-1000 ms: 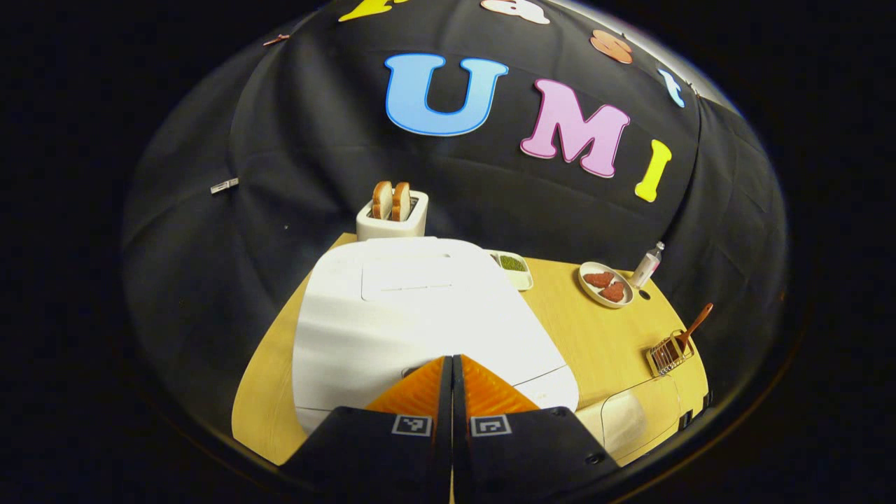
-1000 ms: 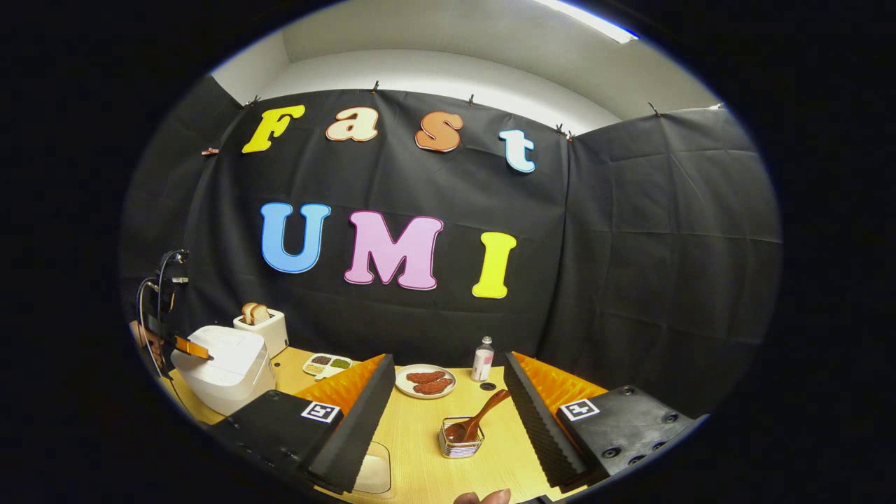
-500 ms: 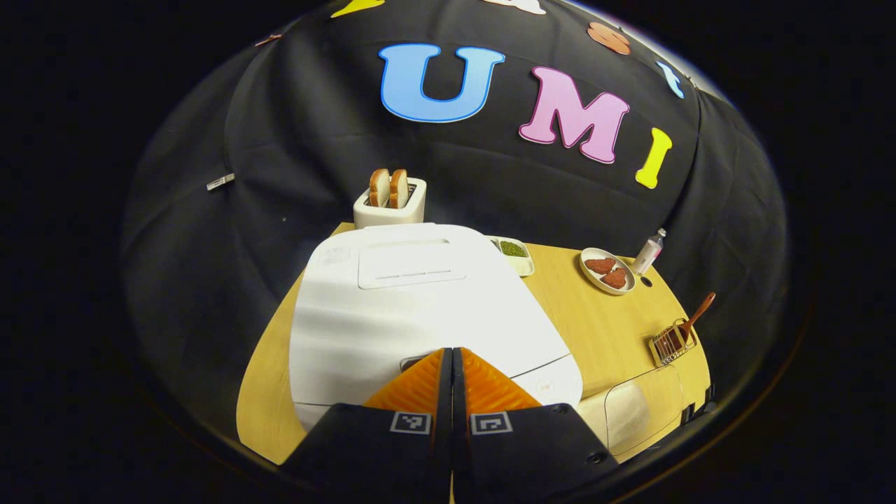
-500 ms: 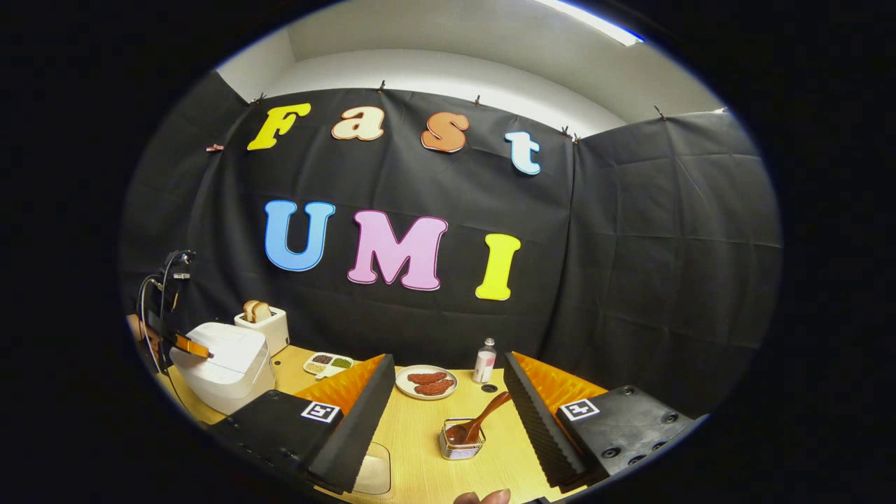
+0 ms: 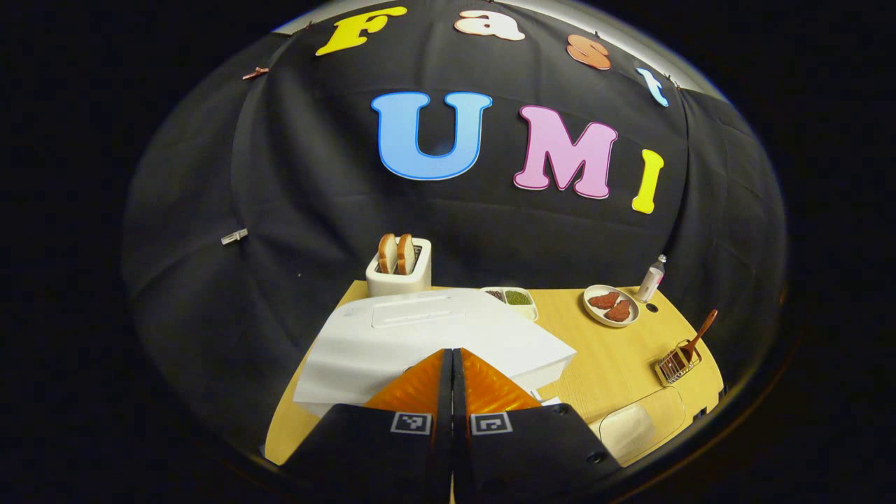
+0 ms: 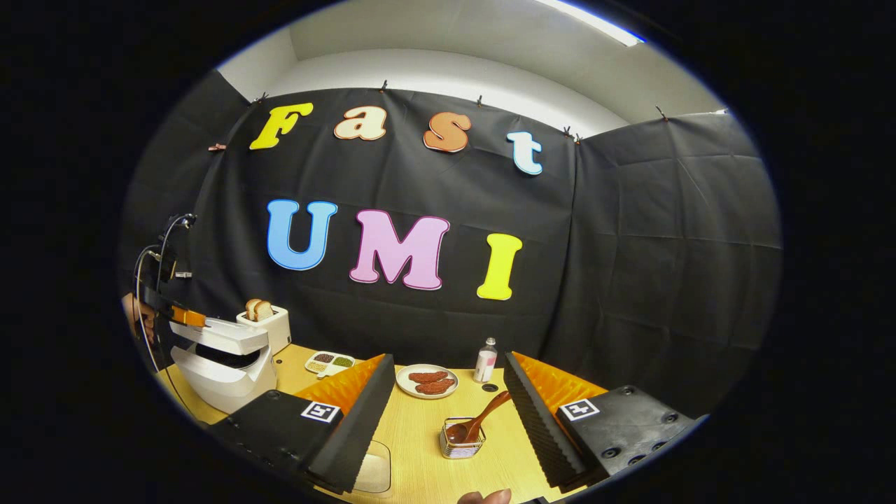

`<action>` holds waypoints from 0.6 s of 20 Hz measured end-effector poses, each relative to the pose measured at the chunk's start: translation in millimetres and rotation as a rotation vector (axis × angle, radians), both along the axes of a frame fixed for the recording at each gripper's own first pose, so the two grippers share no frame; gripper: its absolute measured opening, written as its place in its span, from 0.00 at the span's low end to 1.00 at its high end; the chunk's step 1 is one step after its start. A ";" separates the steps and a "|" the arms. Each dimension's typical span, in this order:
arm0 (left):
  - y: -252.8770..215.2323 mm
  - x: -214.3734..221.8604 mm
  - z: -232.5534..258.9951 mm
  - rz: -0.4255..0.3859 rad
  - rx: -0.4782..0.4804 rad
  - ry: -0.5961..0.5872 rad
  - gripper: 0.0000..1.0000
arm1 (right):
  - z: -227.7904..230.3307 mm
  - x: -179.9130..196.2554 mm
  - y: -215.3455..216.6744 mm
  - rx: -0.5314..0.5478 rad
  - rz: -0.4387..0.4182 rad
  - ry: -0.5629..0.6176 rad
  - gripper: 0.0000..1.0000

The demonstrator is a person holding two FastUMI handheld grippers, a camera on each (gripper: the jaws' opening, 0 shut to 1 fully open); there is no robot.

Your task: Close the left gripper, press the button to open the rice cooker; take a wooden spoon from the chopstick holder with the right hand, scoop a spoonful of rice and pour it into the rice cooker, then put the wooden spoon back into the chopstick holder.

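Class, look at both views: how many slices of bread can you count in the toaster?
2. Both slices stand upright side by side in the white toaster behind the rice cooker: the left slice and the right slice. None seems hidden.

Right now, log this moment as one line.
rice cooker: lid part open | left gripper: shut, at lid | right gripper: open | wooden spoon: in chopstick holder

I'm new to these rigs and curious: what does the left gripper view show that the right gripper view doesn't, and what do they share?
Left gripper view: the rice cooker lid from close above, under the shut left gripper. Right gripper view: the cooker from the side, a dark gap under its raised lid, a hand behind it, and the open right gripper. Both: toaster, plate, bottle, wooden spoon in the chopstick holder.
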State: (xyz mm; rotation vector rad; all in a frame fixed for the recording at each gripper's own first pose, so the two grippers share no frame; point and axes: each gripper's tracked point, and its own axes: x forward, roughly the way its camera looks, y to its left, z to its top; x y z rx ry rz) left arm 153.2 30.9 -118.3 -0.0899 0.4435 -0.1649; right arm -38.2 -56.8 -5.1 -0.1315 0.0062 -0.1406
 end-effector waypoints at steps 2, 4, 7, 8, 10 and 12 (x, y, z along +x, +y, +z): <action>2.6 6.0 11.6 0.019 0.002 -0.052 0.07 | 1.0 -1.4 -1.0 -0.001 0.000 0.000 0.98; 6.1 7.6 24.0 0.047 0.008 -0.109 0.07 | 0.0 -2.9 -2.1 0.000 0.002 0.005 0.98; 14.7 8.2 50.9 0.088 0.022 -0.211 0.09 | -2.7 -5.6 -4.3 0.004 -0.001 0.012 0.98; 13.8 5.6 57.9 0.085 0.020 -0.242 0.08 | -3.4 -5.8 -4.2 0.007 0.001 0.015 0.98; 9.4 -1.5 64.0 0.064 0.014 -0.257 0.13 | -5.0 -6.2 -5.2 0.011 -0.002 0.019 0.98; 12.3 -5.6 65.6 0.071 0.016 -0.268 0.38 | -6.1 -6.1 -4.9 0.015 -0.002 0.021 0.98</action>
